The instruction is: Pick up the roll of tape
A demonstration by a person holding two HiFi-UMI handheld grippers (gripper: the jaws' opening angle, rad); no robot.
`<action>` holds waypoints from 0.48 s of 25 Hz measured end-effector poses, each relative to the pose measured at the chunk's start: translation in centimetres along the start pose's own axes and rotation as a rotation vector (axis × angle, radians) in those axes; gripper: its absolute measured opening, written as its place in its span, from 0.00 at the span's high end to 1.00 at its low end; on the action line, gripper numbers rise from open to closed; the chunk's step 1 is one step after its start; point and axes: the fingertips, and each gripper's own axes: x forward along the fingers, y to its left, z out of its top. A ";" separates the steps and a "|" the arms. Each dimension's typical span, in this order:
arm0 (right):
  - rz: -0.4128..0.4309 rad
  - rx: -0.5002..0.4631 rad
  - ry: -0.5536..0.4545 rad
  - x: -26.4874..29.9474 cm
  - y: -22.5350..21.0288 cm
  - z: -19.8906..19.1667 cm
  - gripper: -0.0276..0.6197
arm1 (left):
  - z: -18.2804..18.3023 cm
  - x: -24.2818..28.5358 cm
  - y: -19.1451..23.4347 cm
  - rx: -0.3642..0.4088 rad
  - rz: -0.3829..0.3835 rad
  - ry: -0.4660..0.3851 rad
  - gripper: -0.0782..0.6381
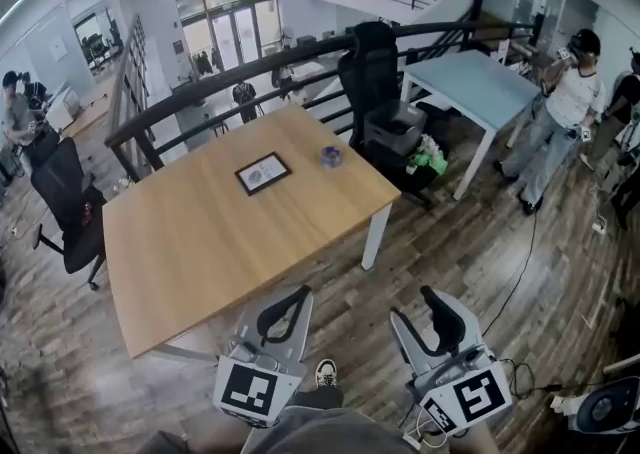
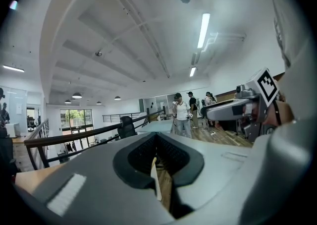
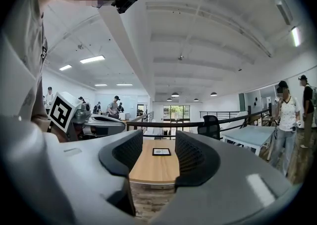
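Observation:
The roll of tape [image 1: 330, 155] is a small bluish-purple ring lying near the far right edge of the wooden table [image 1: 200, 242]. Both grippers hang over the floor on the near side of the table, far from the tape. My left gripper [image 1: 303, 292] has its fingertips touching, with nothing between them; in the left gripper view [image 2: 156, 136] the pads meet at the far end. My right gripper [image 1: 413, 304] stands open and empty, and the right gripper view [image 3: 159, 135] shows the table [image 3: 154, 167] between the pads. I cannot make out the tape in either gripper view.
A dark-framed picture [image 1: 263, 173] lies flat on the table left of the tape. Behind it run a black railing [image 1: 300, 52], a black office chair [image 1: 372, 67] and a pale blue table [image 1: 470, 87]. Another chair [image 1: 70, 207] stands at the left. People [image 1: 560, 112] stand at the right; cables cross the floor.

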 end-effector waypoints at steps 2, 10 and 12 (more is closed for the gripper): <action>0.002 -0.005 0.011 3.0 -1.0 -0.1 0.67 | -0.2 2.2 2.1 -0.001 -0.007 0.004 0.89; 0.009 -0.012 0.026 12.6 -3.8 0.4 0.67 | -0.2 8.5 9.3 -0.004 -0.010 0.006 0.89; 0.020 -0.011 0.035 14.3 -4.1 0.4 0.67 | -0.2 9.4 10.7 -0.012 -0.002 0.003 0.89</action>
